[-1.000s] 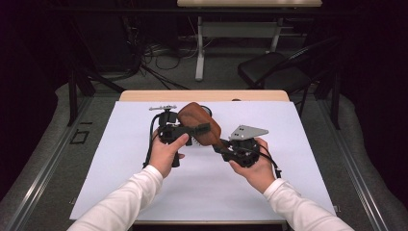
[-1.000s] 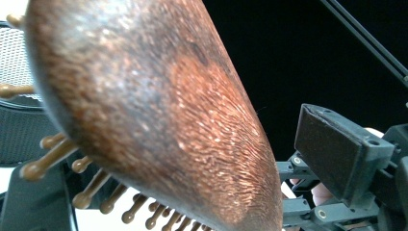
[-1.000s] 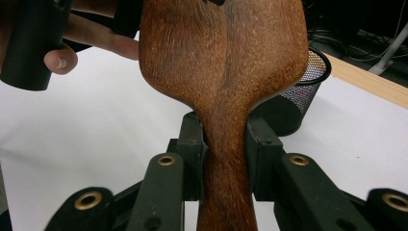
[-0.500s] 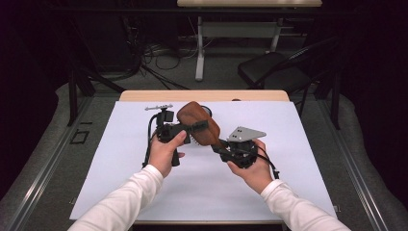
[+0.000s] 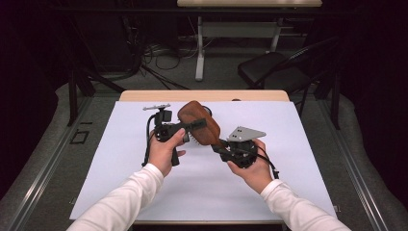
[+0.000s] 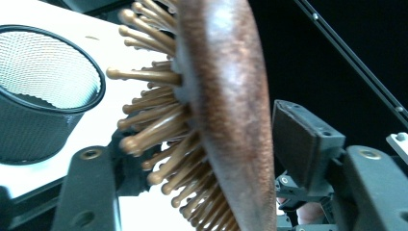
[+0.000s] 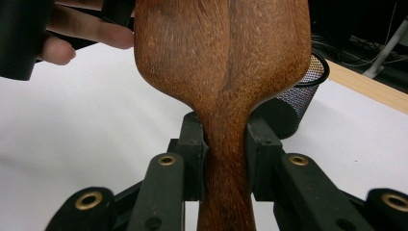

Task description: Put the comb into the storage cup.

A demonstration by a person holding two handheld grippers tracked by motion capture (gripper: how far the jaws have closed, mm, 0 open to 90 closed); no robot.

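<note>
Holding the hairbrush (image 5: 199, 128) above the white table (image 5: 120, 159), mid-handover: the right gripper (image 7: 226, 159) is clamping the handle, and the left gripper (image 5: 199, 124) has just been closing its jaws around the head, one pad on the bristle (image 6: 159, 127) side, the other a hair off the wooden back, not pressing yet. Risk: pads are landing on pins, so the head could be twisting or slipping once the right lets go. The mesh cup (image 7: 293, 103) is sitting just behind; open table is lying toward the person.

Bright lit table, dark surroundings, blurred close-ups
</note>
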